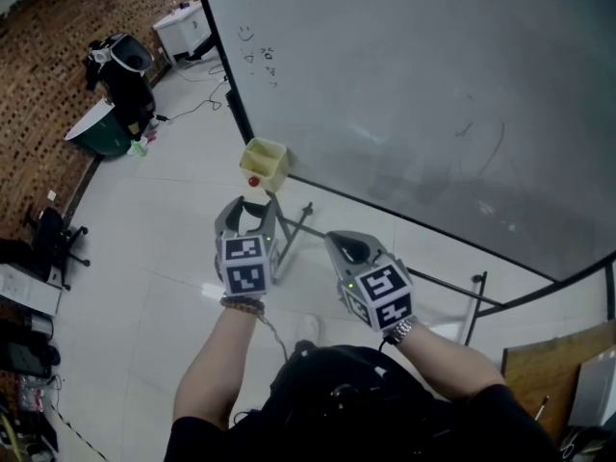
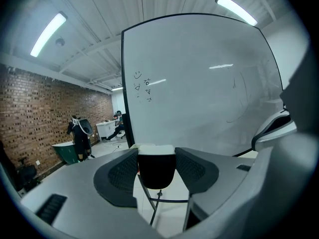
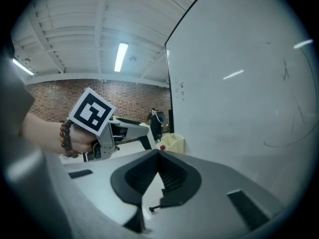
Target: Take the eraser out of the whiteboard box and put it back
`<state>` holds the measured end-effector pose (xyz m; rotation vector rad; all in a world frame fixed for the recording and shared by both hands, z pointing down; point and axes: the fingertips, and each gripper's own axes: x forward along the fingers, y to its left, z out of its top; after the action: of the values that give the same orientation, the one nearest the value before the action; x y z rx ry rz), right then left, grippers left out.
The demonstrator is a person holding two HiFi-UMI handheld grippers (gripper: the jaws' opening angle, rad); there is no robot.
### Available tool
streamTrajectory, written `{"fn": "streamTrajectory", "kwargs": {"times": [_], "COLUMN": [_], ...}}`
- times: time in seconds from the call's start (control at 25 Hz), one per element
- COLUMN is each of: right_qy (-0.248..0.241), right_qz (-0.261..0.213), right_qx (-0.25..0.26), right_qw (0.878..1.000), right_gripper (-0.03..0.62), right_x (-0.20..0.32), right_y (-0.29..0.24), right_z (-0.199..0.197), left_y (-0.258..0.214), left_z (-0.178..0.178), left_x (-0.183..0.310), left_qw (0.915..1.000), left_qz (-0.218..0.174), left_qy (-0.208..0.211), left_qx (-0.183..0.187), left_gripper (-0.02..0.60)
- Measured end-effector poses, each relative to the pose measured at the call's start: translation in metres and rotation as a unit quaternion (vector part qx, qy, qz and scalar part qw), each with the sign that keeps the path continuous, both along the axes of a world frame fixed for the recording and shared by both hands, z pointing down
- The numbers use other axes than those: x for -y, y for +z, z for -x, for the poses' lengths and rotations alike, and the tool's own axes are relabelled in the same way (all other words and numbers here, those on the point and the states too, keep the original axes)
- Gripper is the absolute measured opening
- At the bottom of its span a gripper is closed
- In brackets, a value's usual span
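The whiteboard box (image 1: 270, 167), pale yellow and open at the top, hangs at the lower left corner of the whiteboard (image 1: 423, 94), with a small red thing (image 1: 253, 181) just under its left side. The eraser (image 2: 156, 171) is out of the box. It sits between the jaws of the left gripper (image 1: 245, 212), a dark block with a pale top edge, and both ribbed pads press on its sides, so the jaws stand wide yet are clamped on it. That gripper is held in the air just short of the box on the person's side, its tips aimed at the box but apart from it. The metal stand (image 1: 293, 235) that slants down from below the box shows behind and under the eraser. The right gripper (image 1: 348, 246) is to the right of the box and farther from it than the left one. Its own view shows the pads meeting at the tips with nothing between them – clenched and empty. A bead bracelet (image 1: 241, 304) circles the left wrist and a watch (image 1: 402, 330) the right, both well back from the box over the pale floor (image 1: 164, 239).
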<state>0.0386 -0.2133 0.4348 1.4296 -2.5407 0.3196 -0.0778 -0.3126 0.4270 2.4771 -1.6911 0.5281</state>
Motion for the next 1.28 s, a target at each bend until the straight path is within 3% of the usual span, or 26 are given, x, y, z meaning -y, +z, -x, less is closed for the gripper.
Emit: {"fn": "streamTrajectory", "kwargs": {"times": [0.92, 1.28], "right_qy": [-0.069, -0.064], "right_qz": [-0.007, -0.011], "right_qx": [0.004, 0.002], "right_qw": [0.998, 0.998], "right_gripper": [0.019, 0.020], "right_x": [-0.099, -0.123], "right_y": [-0.006, -0.013], "right_z": [0.032, 0.058], "left_y": [-0.009, -0.013], "left_z": [0.034, 0.057], "left_x": [-0.133, -0.166], "left_qw": [0.9986, 0.9991], "left_qz": [-0.004, -0.005], "left_qy": [-0.052, -0.041], "left_qx": [-0.003, -0.009], "left_gripper": [0.221, 0.221]}}
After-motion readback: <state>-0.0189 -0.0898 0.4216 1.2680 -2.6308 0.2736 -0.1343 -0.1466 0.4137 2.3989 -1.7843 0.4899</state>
